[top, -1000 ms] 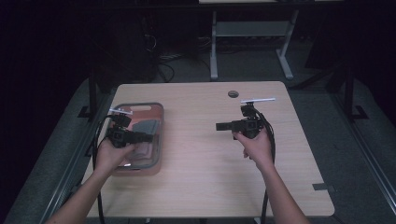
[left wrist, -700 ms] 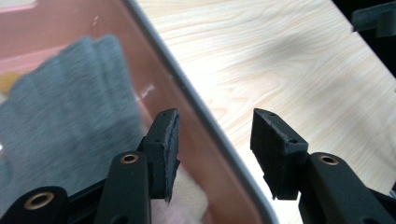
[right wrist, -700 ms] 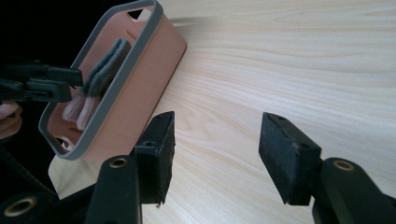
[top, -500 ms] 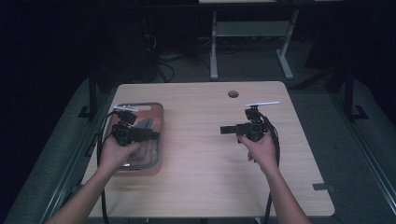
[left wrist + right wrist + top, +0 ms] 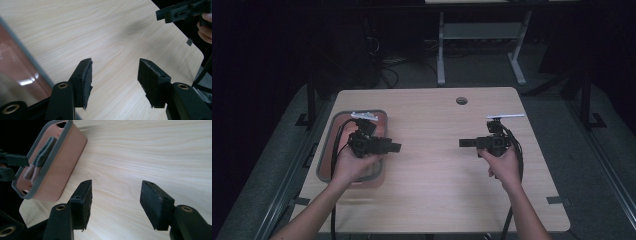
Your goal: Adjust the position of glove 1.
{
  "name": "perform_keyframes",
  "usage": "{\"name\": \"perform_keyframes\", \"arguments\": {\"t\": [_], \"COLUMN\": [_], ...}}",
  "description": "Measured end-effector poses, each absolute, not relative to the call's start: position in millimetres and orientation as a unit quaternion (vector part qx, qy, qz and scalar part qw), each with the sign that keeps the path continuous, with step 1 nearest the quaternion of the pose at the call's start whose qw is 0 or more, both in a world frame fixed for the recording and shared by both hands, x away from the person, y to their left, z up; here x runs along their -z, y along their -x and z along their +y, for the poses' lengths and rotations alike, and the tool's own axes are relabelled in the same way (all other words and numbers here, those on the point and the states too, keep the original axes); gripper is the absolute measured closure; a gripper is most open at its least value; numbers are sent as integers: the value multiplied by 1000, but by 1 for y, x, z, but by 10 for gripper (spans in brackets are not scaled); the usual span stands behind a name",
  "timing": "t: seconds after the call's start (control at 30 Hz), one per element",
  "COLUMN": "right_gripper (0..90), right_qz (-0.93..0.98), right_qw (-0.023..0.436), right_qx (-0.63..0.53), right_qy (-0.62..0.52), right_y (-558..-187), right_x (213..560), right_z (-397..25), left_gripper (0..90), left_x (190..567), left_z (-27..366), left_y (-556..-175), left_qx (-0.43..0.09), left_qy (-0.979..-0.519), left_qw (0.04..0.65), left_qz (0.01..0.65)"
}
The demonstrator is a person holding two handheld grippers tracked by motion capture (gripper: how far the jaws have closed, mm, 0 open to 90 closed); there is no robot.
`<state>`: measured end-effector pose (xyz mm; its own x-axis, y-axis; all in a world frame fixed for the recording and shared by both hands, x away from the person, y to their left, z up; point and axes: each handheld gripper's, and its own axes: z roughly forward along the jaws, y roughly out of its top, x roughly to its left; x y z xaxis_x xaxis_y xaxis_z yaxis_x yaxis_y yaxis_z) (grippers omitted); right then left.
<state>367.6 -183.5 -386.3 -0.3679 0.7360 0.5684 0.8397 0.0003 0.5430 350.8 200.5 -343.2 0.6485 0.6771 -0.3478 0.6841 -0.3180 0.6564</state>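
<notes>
The left gripper point(image 5: 395, 147) is hovering over the right rim of the bin point(image 5: 328, 150), jaws spread wide, gripping nothing and touching nothing. In the left gripper view its two black pads point(image 5: 85, 81) are standing well apart with bare wood showing between them. The right gripper point(image 5: 463, 143) is likewise gaping, holding nothing, its pads point(image 5: 83, 203) parted over bare tabletop in the right gripper view. Both are pointing toward each other across the table point(image 5: 437, 200), well apart, with a hand point(image 5: 353, 165) on the left one and a hand point(image 5: 502, 162) on the right one.

The bin is a shallow rectangular container with a grey rim and pinkish-brown translucent walls point(image 5: 65, 162). It is sitting at the left side of the table. In the right gripper view, folded cloths point(image 5: 41, 157), greyish and brownish, are lying inside it.

The bin is lying directly beneath the left gripper and its hand; from the right gripper it is lying well off, across open tabletop.

A small round grommet point(image 5: 461, 100) is sitting near the table's far edge.
</notes>
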Motion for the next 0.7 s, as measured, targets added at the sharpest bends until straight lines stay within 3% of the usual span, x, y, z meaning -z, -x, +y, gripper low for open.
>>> {"name": "perform_keyframes", "arguments": {"t": [0.7], "right_gripper": [410], "right_qz": [-695], "right_qw": [58], "right_qx": [421], "right_qy": [580], "right_y": [-349], "right_x": [409], "right_z": [-217], "left_gripper": [374], "left_x": [346], "left_z": [151], "left_y": [-341], "left_qx": [21], "left_qy": [-826], "left_qw": [415], "left_qz": [380]}}
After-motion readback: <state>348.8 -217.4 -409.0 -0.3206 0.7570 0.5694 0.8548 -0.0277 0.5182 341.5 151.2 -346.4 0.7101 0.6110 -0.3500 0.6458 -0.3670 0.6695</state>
